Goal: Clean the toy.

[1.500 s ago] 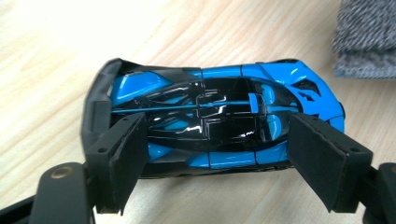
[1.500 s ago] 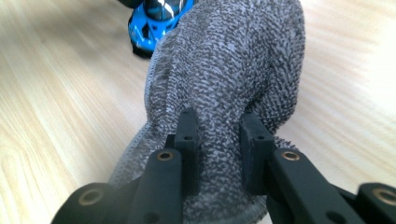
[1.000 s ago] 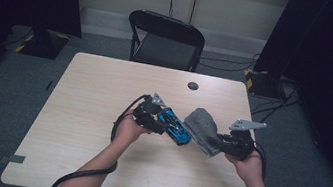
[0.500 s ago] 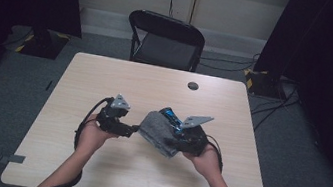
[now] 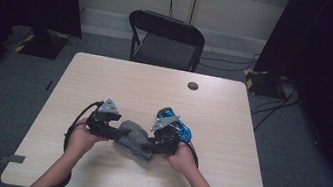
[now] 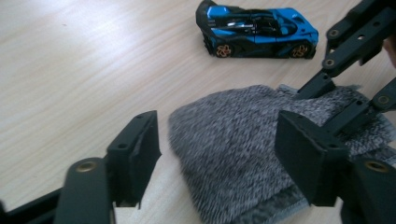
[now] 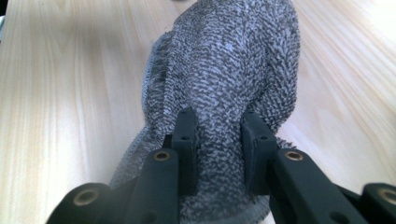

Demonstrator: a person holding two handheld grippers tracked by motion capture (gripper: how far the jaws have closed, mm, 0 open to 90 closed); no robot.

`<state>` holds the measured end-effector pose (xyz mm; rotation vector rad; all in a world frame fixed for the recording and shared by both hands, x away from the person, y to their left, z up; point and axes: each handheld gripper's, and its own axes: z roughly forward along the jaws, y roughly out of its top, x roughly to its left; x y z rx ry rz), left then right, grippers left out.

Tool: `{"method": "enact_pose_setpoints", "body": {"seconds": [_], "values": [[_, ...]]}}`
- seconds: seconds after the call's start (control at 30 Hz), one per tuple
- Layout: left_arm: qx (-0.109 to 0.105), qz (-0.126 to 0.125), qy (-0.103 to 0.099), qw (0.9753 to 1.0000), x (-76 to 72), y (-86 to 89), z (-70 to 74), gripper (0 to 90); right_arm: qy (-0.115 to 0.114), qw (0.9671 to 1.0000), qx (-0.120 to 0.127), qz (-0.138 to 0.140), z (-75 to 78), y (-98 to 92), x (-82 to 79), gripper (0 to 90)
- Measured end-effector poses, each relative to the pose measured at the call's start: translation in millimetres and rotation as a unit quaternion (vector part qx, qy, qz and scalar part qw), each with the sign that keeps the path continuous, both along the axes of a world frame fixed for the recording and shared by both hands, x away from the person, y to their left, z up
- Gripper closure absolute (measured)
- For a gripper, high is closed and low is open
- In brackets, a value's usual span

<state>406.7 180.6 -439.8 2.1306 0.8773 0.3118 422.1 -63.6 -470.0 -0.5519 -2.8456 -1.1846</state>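
1. The grey knitted cloth (image 5: 135, 141) lies on the wooden table (image 5: 229, 134) in the lower middle of the high view, between the two grippers and well in from every table edge.
2. Bare tabletop spreads above the cloth toward the far edge, and to the left and right of the hands.
3. The blue toy car (image 6: 258, 29) stands on its wheels at the top of the left gripper view, near the cloth but apart from it; in the high view it sits just right of the right gripper.
4. The left gripper (image 6: 224, 156) has its jaws spread wide, one on each side of the cloth's near end, not pinching it.
5. The right gripper (image 7: 218, 140) has its jaws drawn narrow, clamped on a fold of the cloth.
6. Both forearms rise from the bottom of the high view, hands angled inward toward each other.
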Motion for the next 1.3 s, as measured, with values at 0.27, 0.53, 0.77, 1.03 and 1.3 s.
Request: {"method": "enact_pose_setpoints", "body": {"seconds": [0.27,0.53,0.77,1.03,1.3], "values": [[0.003,-0.008,0.02,0.9998,10.2,2.3,-15.9,37.7,0.001,0.9999,-0.002,-0.01,-9.5,16.0,4.4,48.3],[0.039,-0.022,0.039,0.9982,9.0,-2.9,-28.8,35.2,-0.025,0.9997,-0.006,-0.004,-1.9,4.9,2.1,42.5],[0.059,-0.026,0.056,0.9963,-6.9,3.0,-32.5,36.1,-0.019,0.9996,-0.013,-0.016,-10.0,1.1,7.1,44.1],[0.05,-0.052,0.077,0.9944,-30.1,6.1,-36.1,37.4,-0.039,0.9978,-0.027,-0.045,-8.5,1.8,29.8,45.2],[0.024,-0.039,0.032,0.9984,-22.7,7.5,-18.4,34.4,-0.044,0.9875,0.036,-0.146,8.3,-32.2,52.4,26.3]]}}
